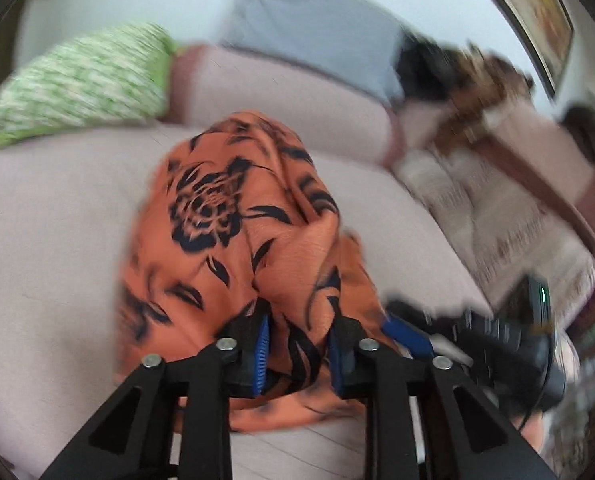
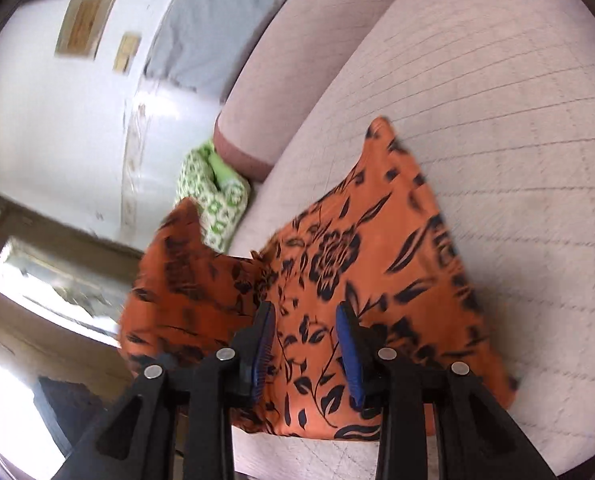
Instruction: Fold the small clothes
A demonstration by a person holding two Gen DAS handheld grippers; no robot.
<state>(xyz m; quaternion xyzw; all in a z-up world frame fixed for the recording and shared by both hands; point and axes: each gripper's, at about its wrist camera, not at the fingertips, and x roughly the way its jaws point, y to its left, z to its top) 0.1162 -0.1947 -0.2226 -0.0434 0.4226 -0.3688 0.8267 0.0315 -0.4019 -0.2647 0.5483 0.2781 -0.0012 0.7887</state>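
An orange cloth with a black flower print (image 1: 233, 216) lies bunched on a pale pink couch seat (image 1: 49, 208). My left gripper (image 1: 299, 344) is low over its near edge, jaws apart, with a fold of cloth between the blue pads (image 1: 260, 354). The right gripper shows at the right of that view (image 1: 409, 338). In the right wrist view the cloth (image 2: 337, 264) is spread on the seat (image 2: 497, 140), its left part lifted. My right gripper (image 2: 307, 344) stands over the near edge, jaws apart, cloth between the pads (image 2: 349, 354).
A green and white patterned pillow (image 1: 81, 84) lies at the couch's back left, also in the right wrist view (image 2: 213, 196). A pink backrest (image 1: 281, 100) and a grey cushion (image 1: 309, 28) stand behind. A fringed white throw (image 1: 509, 220) lies to the right.
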